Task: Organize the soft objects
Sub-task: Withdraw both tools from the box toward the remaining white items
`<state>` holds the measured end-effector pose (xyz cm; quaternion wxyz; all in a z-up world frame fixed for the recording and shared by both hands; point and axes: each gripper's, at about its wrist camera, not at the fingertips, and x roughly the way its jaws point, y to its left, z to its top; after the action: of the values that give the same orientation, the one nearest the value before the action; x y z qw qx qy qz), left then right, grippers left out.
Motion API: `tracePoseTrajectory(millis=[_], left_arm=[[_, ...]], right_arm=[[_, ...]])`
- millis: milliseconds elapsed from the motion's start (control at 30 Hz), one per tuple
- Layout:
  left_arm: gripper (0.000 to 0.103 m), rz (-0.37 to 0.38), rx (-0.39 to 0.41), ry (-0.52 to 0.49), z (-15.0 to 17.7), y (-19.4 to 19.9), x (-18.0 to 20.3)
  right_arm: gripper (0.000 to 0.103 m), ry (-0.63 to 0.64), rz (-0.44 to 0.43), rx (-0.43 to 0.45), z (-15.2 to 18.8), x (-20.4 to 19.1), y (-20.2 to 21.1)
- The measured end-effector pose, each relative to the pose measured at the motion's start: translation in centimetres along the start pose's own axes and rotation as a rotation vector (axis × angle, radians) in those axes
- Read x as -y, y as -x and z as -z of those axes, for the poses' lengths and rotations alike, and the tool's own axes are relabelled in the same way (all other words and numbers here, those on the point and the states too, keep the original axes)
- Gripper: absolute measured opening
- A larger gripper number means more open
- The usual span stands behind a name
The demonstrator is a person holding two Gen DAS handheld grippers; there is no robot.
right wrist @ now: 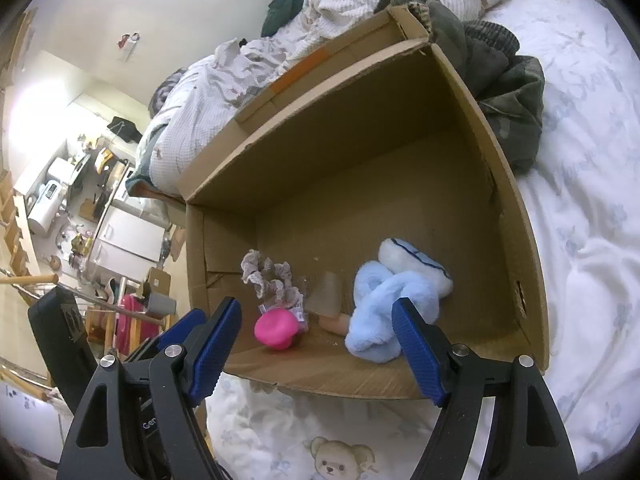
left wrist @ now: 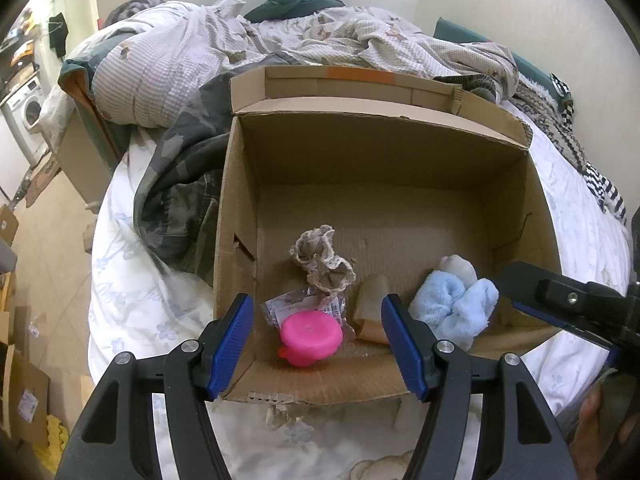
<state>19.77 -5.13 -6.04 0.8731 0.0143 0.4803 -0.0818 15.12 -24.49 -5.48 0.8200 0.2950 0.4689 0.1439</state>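
Observation:
An open cardboard box (left wrist: 240,184) (right wrist: 516,216) sits on the bed. Near its front wall lie a frilly beige scrunchie (left wrist: 322,258) (right wrist: 268,276), a pink round toy (left wrist: 311,335) (right wrist: 276,330) on clear wrapping, a beige piece (left wrist: 372,304) (right wrist: 328,292) and a fluffy light-blue cloth (left wrist: 456,306) (right wrist: 380,308) against a white and blue pad (right wrist: 416,260). My left gripper (left wrist: 318,300) hangs open over the front edge, above the pink toy, holding nothing. My right gripper (right wrist: 316,304) (left wrist: 560,304) is open too, with its right finger in front of the blue cloth.
A rumpled striped duvet (left wrist: 168,64) and dark clothes (left wrist: 180,184) (right wrist: 508,92) crowd the bed behind and beside the box. White floral sheet (right wrist: 580,240) surrounds it. Off the bed's left side are the floor, a washing machine (left wrist: 26,114) and cardboard boxes (left wrist: 24,396).

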Motion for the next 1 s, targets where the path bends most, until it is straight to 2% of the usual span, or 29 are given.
tracePoseTrajectory(millis=[100, 167, 200, 400, 567, 667, 1000], left_arm=[[0.063, -0.003, 0.006, 0.003, 0.1, 0.3, -0.2], [0.063, -0.012, 0.016, 0.006, 0.1, 0.7, -0.5], [0.063, -0.013, 0.019, 0.008, 0.1, 0.8, -0.5], [0.063, -0.006, 0.044, 0.034, 0.3, 2.3, -1.5], [0.063, -0.015, 0.058, 0.044, 0.8, 3.6, -2.2], [0.063, -0.004, 0.067, 0.052, 1.1, 4.4, -2.5], [0.063, -0.032, 0.074, 0.001, 2.7, 5.9, -2.6]], right_arm=[[0.086, 0.058, 0.056, 0.029, 0.1, -0.8, 0.5], [0.101, 0.076, 0.075, 0.052, 0.2, -1.0, 0.8], [0.103, 0.079, 0.083, 0.06, 0.3, -1.0, 1.0], [0.103, 0.06, 0.102, 0.053, 0.7, -0.8, 1.5], [0.103, 0.124, 0.132, 0.087, 1.2, -2.0, 2.4], [0.103, 0.131, 0.117, 0.083, 1.7, -2.3, 2.8], [0.103, 0.15, 0.165, 0.054, 3.7, -1.6, 3.7]])
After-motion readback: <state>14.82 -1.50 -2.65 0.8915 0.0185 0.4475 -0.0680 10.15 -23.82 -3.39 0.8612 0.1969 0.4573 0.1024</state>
